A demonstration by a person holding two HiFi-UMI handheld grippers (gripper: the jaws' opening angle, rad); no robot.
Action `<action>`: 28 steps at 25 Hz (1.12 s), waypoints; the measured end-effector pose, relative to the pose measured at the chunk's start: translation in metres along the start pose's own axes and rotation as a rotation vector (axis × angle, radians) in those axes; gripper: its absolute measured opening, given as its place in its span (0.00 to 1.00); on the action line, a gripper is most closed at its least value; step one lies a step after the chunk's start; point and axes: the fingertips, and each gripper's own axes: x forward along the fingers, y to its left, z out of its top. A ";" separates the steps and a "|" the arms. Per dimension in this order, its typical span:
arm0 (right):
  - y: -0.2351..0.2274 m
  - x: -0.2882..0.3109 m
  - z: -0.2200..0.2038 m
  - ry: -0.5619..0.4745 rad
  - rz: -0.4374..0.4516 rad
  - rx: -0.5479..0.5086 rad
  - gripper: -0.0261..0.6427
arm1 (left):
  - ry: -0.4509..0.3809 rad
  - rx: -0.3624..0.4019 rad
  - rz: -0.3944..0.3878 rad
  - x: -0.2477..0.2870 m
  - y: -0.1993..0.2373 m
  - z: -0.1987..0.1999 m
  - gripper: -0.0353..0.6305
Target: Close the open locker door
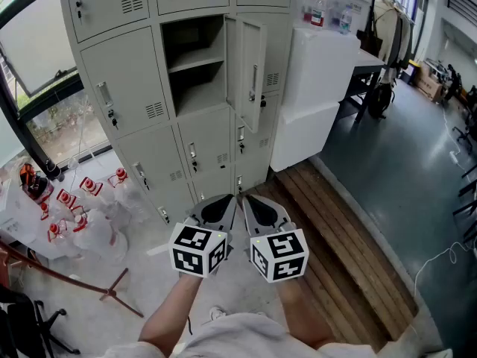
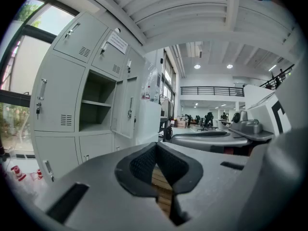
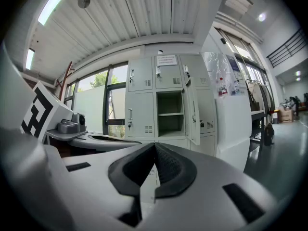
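Nearest, bottom of head view: two bare forearms, one gripper per hand, marker cubes on top. Left gripper (image 1: 232, 198) and right gripper (image 1: 244, 198) side by side, tips nearly touching each other, aimed roughly level at the lockers. Left gripper jaws closed tip to tip, nothing between the pads. Right gripper likewise, jaws fully together, empty. Neither in contact with anything, both well short of the lockers

Underfoot: pale floor (image 1: 238, 289). Wooden strip (image 1: 335, 237) to the right. Clear plastic bags (image 1: 97, 222) with red-and-white bits to the left, below a window

Beyond: grey locker bank (image 1: 127, 73). Open compartment (image 1: 195, 66) in the middle column, one shelf across it. Locker door (image 1: 252, 69) hinged on that compartment's right side, swung out to about a right angle, handle on its face. Neighbouring doors shut

Just beside the locker bank on the right: white block (image 1: 320, 73), bottles (image 1: 319, 10) on top

Farthest: dark floor (image 1: 402, 170), chairs and desks deep in the hall, too small for detail
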 end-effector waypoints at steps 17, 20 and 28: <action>0.037 -0.004 0.013 -0.011 -0.018 0.042 0.05 | -0.031 -0.015 -0.040 -0.039 0.014 0.004 0.06; 0.047 0.002 0.012 -0.006 -0.021 0.039 0.05 | -0.032 -0.010 -0.053 -0.045 0.019 0.004 0.06; 0.069 0.017 0.012 -0.003 -0.018 0.047 0.05 | -0.049 -0.021 -0.058 -0.059 0.044 0.006 0.06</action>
